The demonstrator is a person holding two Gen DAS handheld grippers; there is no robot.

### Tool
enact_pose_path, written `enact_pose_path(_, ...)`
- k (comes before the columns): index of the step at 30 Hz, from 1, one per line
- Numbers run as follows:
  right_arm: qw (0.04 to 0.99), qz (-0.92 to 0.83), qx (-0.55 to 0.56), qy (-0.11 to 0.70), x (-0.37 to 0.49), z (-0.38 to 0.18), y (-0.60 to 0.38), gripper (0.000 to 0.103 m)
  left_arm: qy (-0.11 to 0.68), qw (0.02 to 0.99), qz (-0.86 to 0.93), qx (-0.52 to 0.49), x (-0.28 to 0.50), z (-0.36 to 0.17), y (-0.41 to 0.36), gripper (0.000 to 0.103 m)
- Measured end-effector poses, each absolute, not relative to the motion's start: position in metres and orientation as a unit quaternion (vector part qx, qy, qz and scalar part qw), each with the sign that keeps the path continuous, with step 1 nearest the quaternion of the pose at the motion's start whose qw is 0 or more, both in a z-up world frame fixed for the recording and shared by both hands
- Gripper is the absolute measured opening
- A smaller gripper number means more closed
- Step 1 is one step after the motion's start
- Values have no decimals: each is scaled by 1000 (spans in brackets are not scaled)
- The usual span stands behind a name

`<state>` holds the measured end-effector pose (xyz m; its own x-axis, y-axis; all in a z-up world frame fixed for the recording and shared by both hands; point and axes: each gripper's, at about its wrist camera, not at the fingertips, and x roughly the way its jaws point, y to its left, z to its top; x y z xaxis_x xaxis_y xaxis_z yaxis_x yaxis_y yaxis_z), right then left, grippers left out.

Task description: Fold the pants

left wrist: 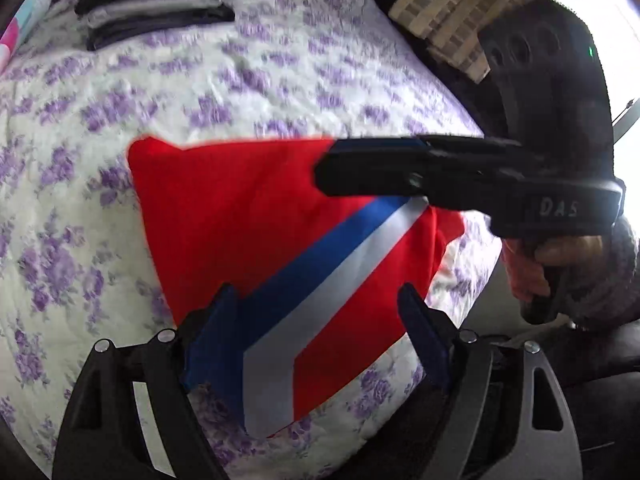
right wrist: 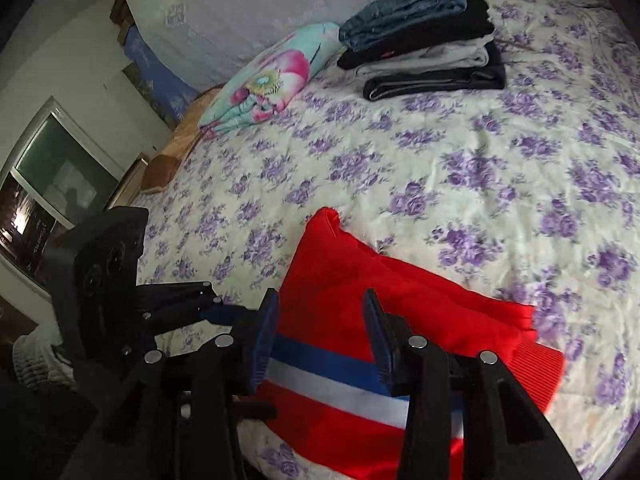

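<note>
Red pants (left wrist: 240, 216) lying folded on bed (left wrist: 240, 80), centre frame in left wrist view, blue-white stripe running lower centre to right.

Left hand-held gripper (left wrist: 320, 344) hovering wide open, gripping nothing.

Right hand-held gripper (right wrist: 320, 344) gaping over stripe, holding nothing.

Folded clothes stack (right wrist: 424, 36) sitting upper right in right wrist view.

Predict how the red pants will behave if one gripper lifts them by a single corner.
The red pants would probably droop and unfold: they lie soft and creased on the bedspread. They look light, thin knit. The ribbed cuff might offer better grip.
</note>
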<state>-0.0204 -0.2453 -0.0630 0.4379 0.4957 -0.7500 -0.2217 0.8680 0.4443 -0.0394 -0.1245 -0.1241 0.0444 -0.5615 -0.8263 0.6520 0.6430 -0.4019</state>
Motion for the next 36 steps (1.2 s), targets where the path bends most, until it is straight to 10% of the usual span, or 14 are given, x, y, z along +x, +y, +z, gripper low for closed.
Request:
enact_pose_path(5,820,188,140,523,1,-111,-247,17,549,729,-406,51,-37,-141,-130,88)
enact_pose_path(15,860,169,29,481,-68,-52,-265,65,540,781,-313,-15,-7,-124,-93,88)
enact_pose_path(36,877,121,90,457,-84,-42,-308,75,515,825,-220,79,-9,-111,-107,98)
